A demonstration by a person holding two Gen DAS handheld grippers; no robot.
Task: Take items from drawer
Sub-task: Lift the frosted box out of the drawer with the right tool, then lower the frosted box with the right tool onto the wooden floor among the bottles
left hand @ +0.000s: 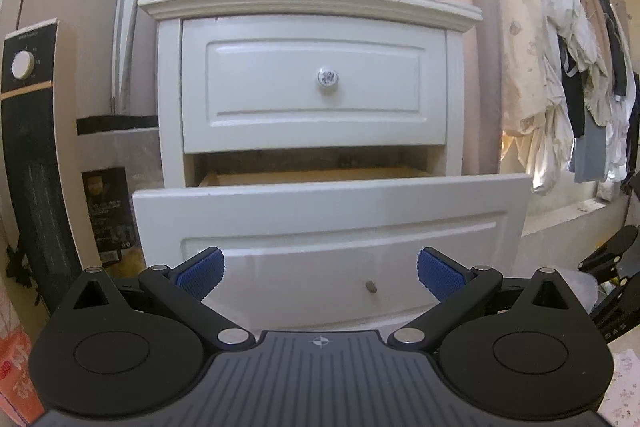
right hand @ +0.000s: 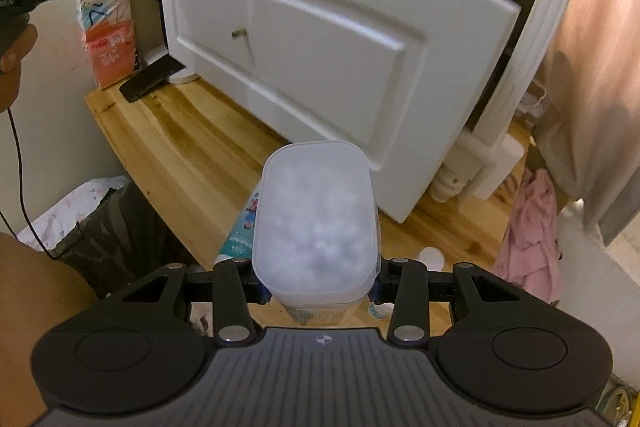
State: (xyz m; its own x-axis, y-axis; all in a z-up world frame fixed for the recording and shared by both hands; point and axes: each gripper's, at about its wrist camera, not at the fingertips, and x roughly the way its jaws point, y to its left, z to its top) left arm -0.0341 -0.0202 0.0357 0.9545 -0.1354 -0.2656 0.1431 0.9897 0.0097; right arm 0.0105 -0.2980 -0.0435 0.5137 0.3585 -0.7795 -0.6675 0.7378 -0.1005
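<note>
A white nightstand (left hand: pixel 168 99) has its lower drawer (left hand: pixel 328 211) pulled out; the drawer front also shows in the right wrist view (right hand: pixel 320 39). Its inside is hidden from both views. The upper drawer (left hand: pixel 314 83) is closed. My left gripper (left hand: pixel 320 273) is open and empty, just in front of the lower drawer front. My right gripper (right hand: pixel 318 293) is shut on a frosted white plastic container (right hand: pixel 316 223) with a lid, held above the wooden floor (right hand: pixel 180 147) in front of the drawer.
A black tower heater (left hand: pixel 32 155) stands left of the nightstand. Clothes (left hand: pixel 580 75) hang at the right. On the floor are a teal tube (right hand: pixel 244 227), a pink cloth (right hand: pixel 528 227), a dark bin (right hand: pixel 100 227) and an orange-white packet (right hand: pixel 108 39).
</note>
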